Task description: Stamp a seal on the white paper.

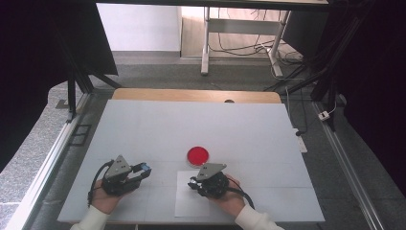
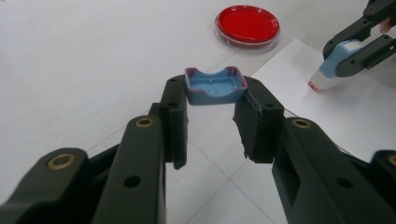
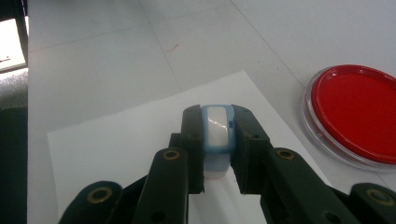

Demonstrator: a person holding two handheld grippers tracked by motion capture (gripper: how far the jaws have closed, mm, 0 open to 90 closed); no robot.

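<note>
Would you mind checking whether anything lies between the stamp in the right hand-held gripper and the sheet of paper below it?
Nothing visible does. The stamp is tilted with its red end down at the bare paper; contact is unclear. The red dish sits beyond the sheet, and the cap is in the left hand-held gripper.

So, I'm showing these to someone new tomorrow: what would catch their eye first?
Probably the red ink pad, a bright disc on the pale table just beyond the white paper sheet. Next, the right gripper shut on a blue stamp pressed down onto that sheet, and the left gripper clamping the stamp's blue cap above the table.
</note>
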